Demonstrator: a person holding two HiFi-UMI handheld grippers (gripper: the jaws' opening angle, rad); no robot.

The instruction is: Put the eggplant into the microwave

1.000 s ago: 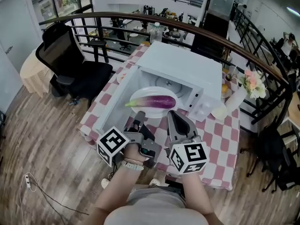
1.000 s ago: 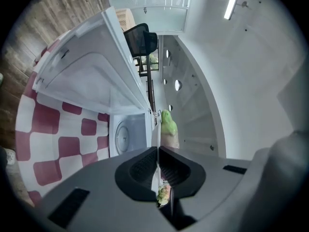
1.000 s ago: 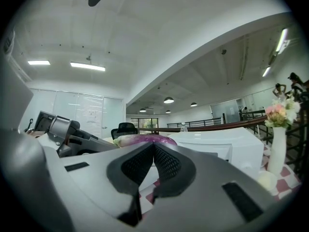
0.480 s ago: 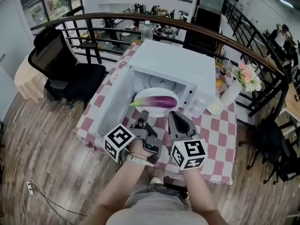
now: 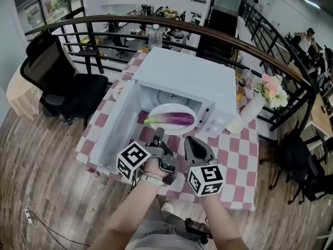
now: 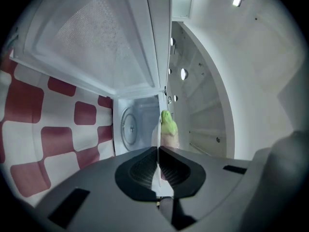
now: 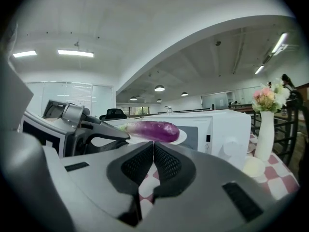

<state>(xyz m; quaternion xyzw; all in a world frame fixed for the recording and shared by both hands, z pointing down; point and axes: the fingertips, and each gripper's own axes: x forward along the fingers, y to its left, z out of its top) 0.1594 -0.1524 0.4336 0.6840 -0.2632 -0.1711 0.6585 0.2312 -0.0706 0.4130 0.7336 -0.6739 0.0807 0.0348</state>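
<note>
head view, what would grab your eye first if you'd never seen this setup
A purple eggplant on a white plate catches the eye first, at the mouth of the white microwave, whose door stands open to the left. The left gripper pinches the plate's near rim; the right gripper is shut and empty beside it. The microwave stands on a red-and-white checked tablecloth.

The left claw (image 5: 157, 134) is pinching the plate (image 5: 171, 108) by its rim, jaws closed; the right claw (image 5: 188, 140) is hovering just beside it, jaws pressed together; both forearms are reaching forward.
</note>
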